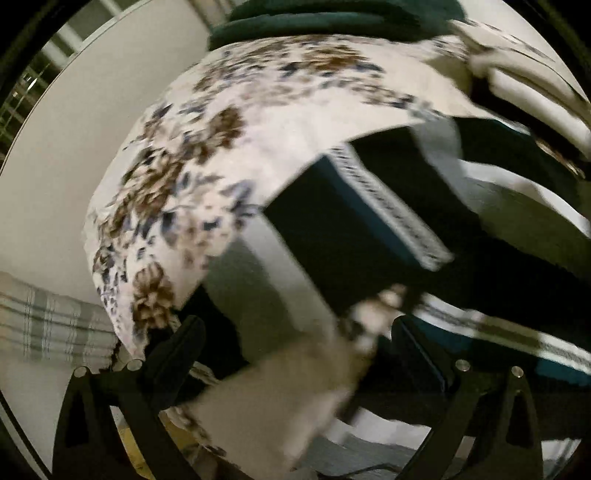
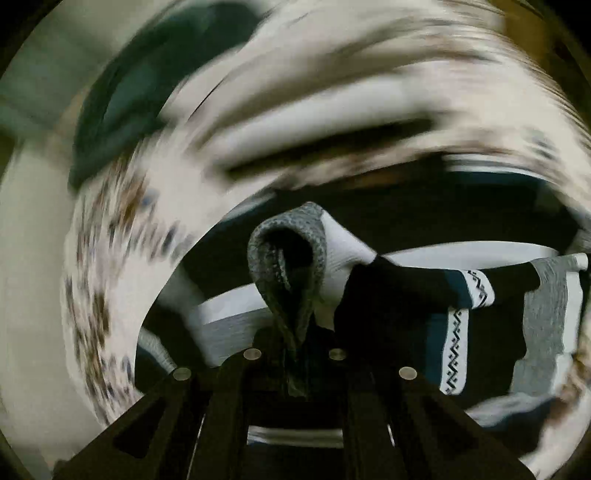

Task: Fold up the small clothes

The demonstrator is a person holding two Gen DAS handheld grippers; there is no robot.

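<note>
The right wrist view shows what the left does not: the right tool [image 2: 295, 354] has its two black fingers drawn together on the grey ribbed cuff of a sock [image 2: 291, 258], which loops up just past the fingertips. The sock's white, black and teal body with a white zigzag band trails off to the right of the tool. Everything behind it is smeared by blur, apart from a dark green patch at upper left.

The left wrist view is clearer on the setting. A white bedspread with brown and blue flowers [image 1: 207, 155] covers the bed, whose edge curves down the left side beside a plain pale wall [image 1: 92, 129]. A dark green folded cloth [image 1: 332, 18] lies at the far top edge. A black and teal garment with a white patterned stripe [image 1: 369, 221] lies across the middle and right. The left tool [image 1: 295, 343] has its fingers standing well apart; a pale blurred piece of cloth crosses between them, and whether they hold it cannot be told. Open bedspread lies to the upper left of the garment.
</note>
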